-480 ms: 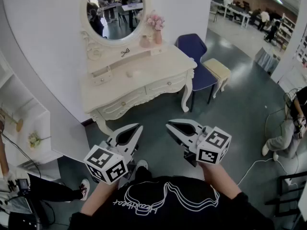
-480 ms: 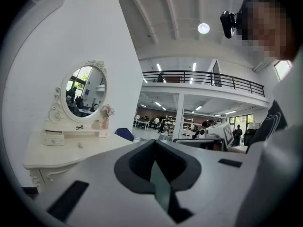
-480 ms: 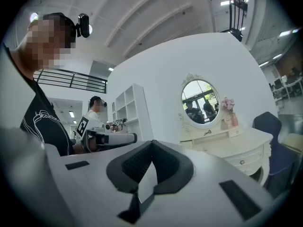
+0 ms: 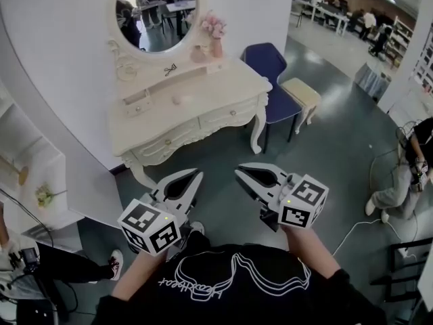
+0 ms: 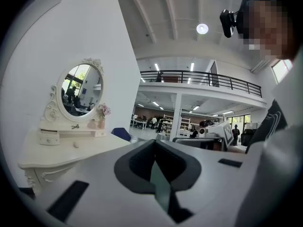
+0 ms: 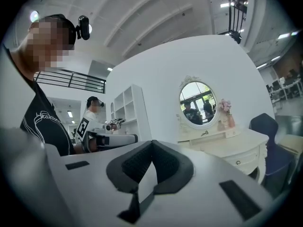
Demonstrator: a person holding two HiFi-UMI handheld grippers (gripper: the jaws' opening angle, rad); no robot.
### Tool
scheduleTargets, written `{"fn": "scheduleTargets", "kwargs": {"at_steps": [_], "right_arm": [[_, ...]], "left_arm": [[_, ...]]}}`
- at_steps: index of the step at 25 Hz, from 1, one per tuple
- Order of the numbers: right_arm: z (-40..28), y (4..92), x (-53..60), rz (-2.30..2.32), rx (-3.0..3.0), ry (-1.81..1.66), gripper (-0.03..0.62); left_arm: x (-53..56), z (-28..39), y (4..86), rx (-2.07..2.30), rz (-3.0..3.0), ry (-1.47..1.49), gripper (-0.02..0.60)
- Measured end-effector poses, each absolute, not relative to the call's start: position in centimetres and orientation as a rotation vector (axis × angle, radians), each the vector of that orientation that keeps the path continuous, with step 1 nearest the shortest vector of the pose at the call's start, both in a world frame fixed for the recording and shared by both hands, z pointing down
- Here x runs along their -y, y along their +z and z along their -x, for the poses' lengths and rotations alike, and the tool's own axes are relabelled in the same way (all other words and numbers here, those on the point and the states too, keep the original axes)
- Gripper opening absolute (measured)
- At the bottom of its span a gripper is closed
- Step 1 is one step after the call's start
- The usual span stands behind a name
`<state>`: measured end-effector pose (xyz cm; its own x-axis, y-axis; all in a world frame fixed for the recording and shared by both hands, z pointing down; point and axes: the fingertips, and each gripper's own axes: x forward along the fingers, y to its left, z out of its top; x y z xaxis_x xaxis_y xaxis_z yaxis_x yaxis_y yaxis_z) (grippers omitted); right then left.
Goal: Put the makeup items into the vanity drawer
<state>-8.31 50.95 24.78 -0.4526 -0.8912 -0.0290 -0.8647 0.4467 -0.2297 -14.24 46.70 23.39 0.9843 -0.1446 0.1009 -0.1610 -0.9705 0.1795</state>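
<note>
**A:** Where's the vanity?

**B:** The cream vanity (image 4: pixel 223 87) stands against the white wall, well ahead of both grippers. Its oval mirror (image 4: pixel 154 9) is above it and a blue chair (image 4: pixel 270 70) is just beside it. The front drawers (image 4: pixel 226 118) look closed.

**A:** And the jaws?

**B:** The left gripper (image 4: pixel 195 174) and right gripper (image 4: pixel 239 174) are both pressed together with nothing between them, above the dark floor.

**A:** Makeup items?

**B:** One small pale item (image 4: pixel 177 100) sits on the vanity top. It's too small to name.

mirror (image 4: pixel 154 19) top cropped, vanity items (image 4: pixel 177 100) indistinct
</note>
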Motion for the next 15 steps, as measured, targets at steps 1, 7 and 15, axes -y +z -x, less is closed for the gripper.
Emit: {"fn": "scheduleTargets", "kwargs": {"at_steps": [1,7,15], "right_arm": [[8.1,24.9,-50.9,1.557,-2.543,-0.281,0.006],[7.6,26.0,-50.2,1.558,-2.517,-0.337,0.005],[6.7,28.7,-47.8,1.556,-2.514,-0.416,0.005]], "left_arm": [[-46.7,14.1,23.5,0.229,-2.94,0.131,0.005],[-46.2,14.0,24.9,0.234,-2.909,0.169,0.004],[-43.9,12.5,27.0,0.218,-2.874,0.212,0.005]]}}
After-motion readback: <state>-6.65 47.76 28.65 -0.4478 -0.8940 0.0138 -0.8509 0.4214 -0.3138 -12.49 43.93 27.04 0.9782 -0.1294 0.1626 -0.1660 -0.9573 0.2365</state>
